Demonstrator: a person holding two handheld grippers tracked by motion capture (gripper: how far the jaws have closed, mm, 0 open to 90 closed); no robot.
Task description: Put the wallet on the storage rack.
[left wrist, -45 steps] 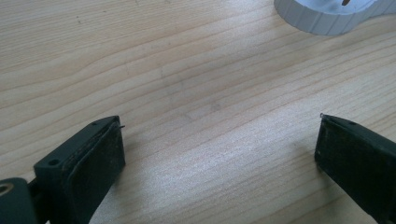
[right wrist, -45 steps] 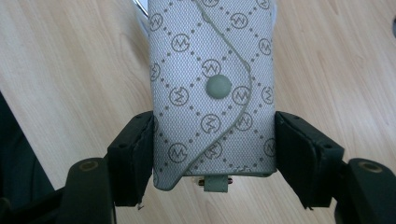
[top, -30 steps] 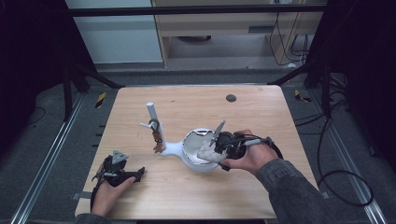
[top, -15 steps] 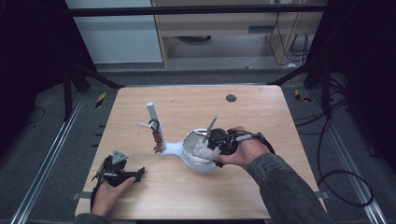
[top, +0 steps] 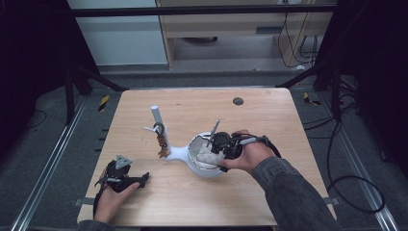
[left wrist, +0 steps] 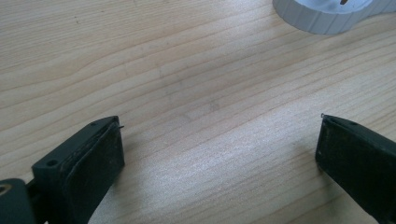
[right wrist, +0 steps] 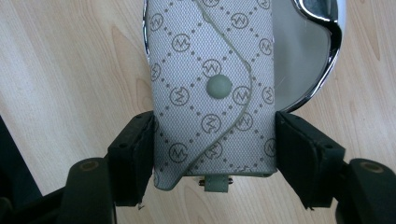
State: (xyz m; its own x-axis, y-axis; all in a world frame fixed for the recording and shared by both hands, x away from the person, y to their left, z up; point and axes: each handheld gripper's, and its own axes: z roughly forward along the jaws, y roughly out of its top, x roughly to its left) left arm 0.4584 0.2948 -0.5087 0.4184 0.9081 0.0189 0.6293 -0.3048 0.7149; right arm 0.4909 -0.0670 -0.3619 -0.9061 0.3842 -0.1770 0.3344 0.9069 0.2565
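My right gripper is shut on a grey patterned pouch with a round snap button; its jaws press on both sides near the pouch's lower end. The pouch lies over a round white dish, whose shiny rim shows behind it. The dish joins a white stand with an upright post, and a small brown item hangs from it. My left gripper rests on the table at the front left, open with bare wood between its jaws.
The wooden table has a small dark round spot near its far edge. The white ribbed edge of the stand's base lies ahead of the left gripper. Metal rails and cables run along the floor beside the table.
The right gripper has shifted slightly left with the pouch, further over the dish. The left gripper has stayed where it was.
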